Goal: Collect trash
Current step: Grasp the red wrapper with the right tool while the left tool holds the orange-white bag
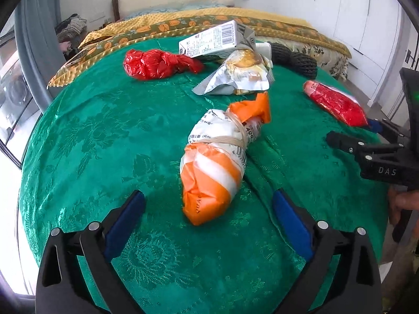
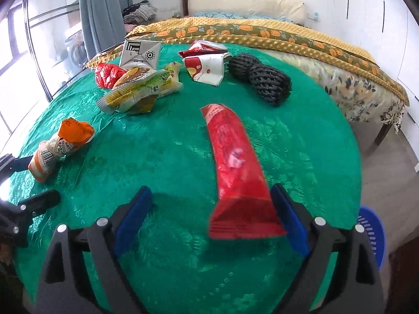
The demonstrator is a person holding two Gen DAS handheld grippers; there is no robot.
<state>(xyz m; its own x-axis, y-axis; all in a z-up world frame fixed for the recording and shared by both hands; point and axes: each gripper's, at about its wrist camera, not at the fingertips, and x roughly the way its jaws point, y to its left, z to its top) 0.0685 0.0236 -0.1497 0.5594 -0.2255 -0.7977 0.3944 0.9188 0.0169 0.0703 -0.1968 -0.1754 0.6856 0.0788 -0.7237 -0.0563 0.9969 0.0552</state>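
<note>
Trash lies on a round table with a green cloth [image 1: 104,144]. An orange and white bag [image 1: 217,162] bound with rubber bands lies between the tips of my open left gripper [image 1: 209,209]; it also shows in the right wrist view [image 2: 60,146]. A long red wrapper [image 2: 238,167] lies between the fingers of my open right gripper [image 2: 212,209], close to the right finger; it also shows in the left wrist view [image 1: 337,103]. Farther back are a red plastic bag [image 1: 157,64], a white carton [image 1: 214,40], a silver snack bag [image 1: 241,76] and a white and red wrapper [image 2: 207,69].
Two black net balls [image 2: 262,78] lie at the table's far right. A bed with a yellow and orange blanket [image 2: 262,36] stands behind the table. A blue basket [image 2: 371,235] sits on the floor at the right. A grey curtain [image 2: 104,10] hangs at the left.
</note>
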